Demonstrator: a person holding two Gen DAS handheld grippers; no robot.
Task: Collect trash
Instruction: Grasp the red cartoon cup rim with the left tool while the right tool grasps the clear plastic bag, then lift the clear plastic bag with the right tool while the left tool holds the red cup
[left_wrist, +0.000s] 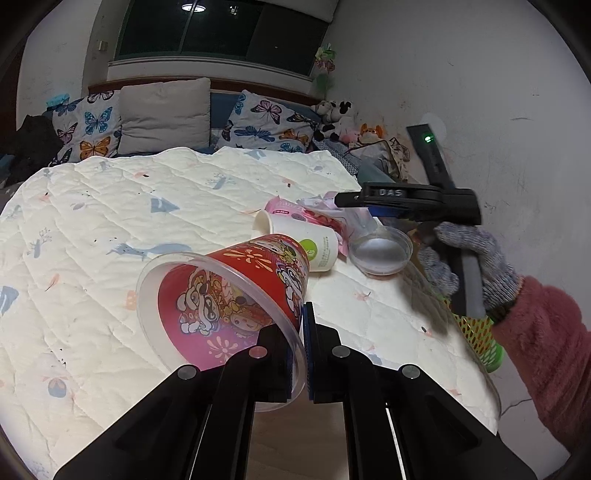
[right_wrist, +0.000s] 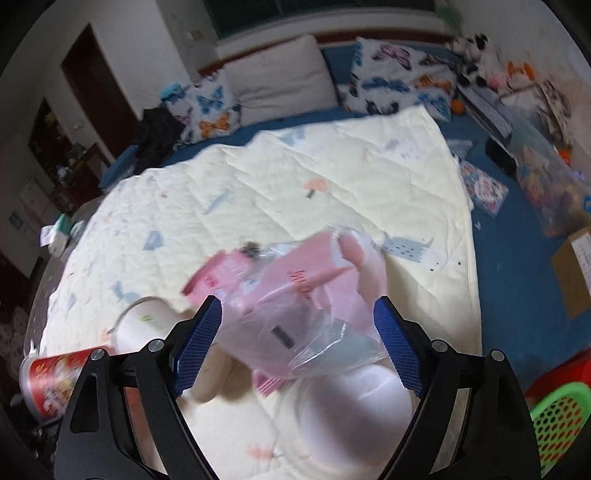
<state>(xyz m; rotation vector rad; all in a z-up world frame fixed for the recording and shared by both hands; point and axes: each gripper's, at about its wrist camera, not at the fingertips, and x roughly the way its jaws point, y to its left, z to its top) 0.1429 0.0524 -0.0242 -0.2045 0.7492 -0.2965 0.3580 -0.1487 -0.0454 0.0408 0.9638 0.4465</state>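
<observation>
My left gripper is shut on the clear rim of a red cartoon-printed cup, which tilts on its side over the cream quilt. Behind it lie a white paper cup, crumpled pink wrappers and a clear plastic lid. My right gripper hangs open just above the pink wrappers and a clear film, which show between its blue pads without being pressed. Below them is the clear lid. The white cup and the red cup lie to the left.
A green mesh basket stands off the bed's right edge, beside something red. A cardboard box and bags lie on the blue sheet. Pillows and plush toys line the headboard. A gloved hand holds the right gripper.
</observation>
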